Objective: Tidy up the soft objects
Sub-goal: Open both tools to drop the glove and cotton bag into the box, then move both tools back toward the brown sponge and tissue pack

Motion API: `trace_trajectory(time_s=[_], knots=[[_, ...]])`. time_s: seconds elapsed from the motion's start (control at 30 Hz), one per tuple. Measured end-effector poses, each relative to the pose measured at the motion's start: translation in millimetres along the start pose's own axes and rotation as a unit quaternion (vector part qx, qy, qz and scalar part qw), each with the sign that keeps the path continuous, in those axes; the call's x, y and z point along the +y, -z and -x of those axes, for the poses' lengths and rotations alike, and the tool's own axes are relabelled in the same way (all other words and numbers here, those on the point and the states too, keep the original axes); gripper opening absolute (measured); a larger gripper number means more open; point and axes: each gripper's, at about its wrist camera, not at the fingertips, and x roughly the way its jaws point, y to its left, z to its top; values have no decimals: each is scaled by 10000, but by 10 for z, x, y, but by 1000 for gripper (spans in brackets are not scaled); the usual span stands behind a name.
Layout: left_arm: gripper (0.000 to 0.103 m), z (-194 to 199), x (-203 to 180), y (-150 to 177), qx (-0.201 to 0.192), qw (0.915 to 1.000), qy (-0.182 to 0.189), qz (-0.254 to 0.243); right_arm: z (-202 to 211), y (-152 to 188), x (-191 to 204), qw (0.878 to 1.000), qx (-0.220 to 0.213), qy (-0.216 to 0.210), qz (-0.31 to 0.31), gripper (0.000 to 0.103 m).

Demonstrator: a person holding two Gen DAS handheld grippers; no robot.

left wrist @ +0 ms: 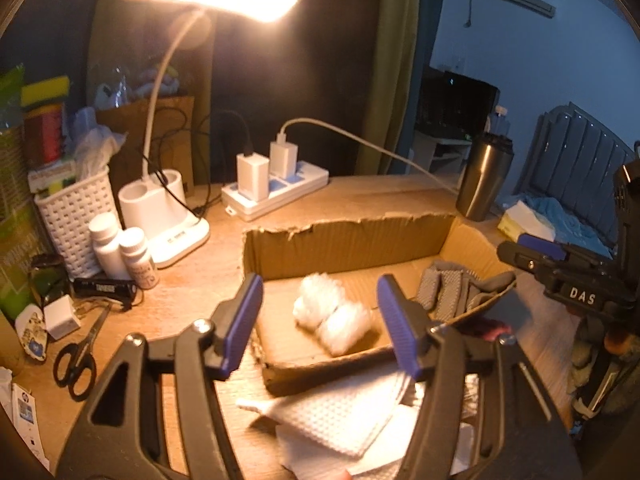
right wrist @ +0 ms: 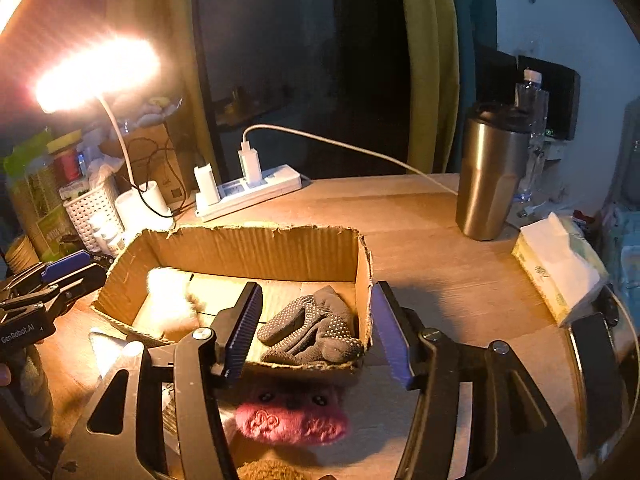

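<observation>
A low cardboard box sits on the wooden desk. Inside it lie a white fluffy bundle and grey dotted gloves. My left gripper is open and empty, just in front of the box over the white bundle. White waffle cloths lie under it on the desk. My right gripper is open and empty, its fingers either side of the box's near right corner above the gloves. A pink plush toy lies just below it, outside the box.
A lit desk lamp, white basket, two white bottles, scissors and a power strip crowd the left and back. A steel tumbler and a tissue pack stand at the right.
</observation>
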Motion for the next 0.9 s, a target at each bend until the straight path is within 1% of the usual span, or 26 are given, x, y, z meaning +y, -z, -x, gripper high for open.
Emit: trace_trajectory(time_s=[0.03, 0.07, 0.1, 0.3, 0.53, 0.57, 0.6, 0.67, 0.73, 0.77, 0.8, 0.9], knots=[[64, 38, -17, 0, -44, 10000, -21, -22, 31, 1, 1, 10000, -27, 7, 2, 60], [71, 70, -30, 2, -80, 10000, -30, -36, 75, 2, 3, 10000, -66, 11, 4, 60], [74, 116, -47, 3, -143, 9999, -19, -33, 112, 7, 6, 9999, -104, 17, 2, 60], [74, 352, -117, 6, -390, 9992, 2, -47, 347, 19, 21, 9994, -337, 47, -10, 60], [74, 567, -199, 54, -551, 9984, 28, -81, 646, 65, 84, 9983, -578, 44, 37, 60], [74, 600, -212, 66, -577, 9983, 35, -85, 682, 72, 103, 9981, -606, 43, 54, 62], [74, 631, -219, 77, -596, 9982, 38, -86, 721, 80, 122, 9979, -636, 36, 75, 67], [75, 694, -240, 101, -627, 9980, 50, -86, 796, 101, 160, 9975, -699, 22, 114, 70], [77, 750, -260, 127, -657, 9978, 73, -100, 871, 128, 199, 9969, -767, 10, 144, 71], [80, 768, -268, 140, -665, 9977, 93, -95, 910, 147, 220, 9967, -801, 9, 160, 71], [81, 791, -273, 153, -674, 9976, 118, -78, 934, 157, 232, 9965, -817, 10, 173, 71], [82, 844, -299, 182, -675, 9975, 188, -62, 1031, 198, 265, 9959, -878, 9, 220, 71]])
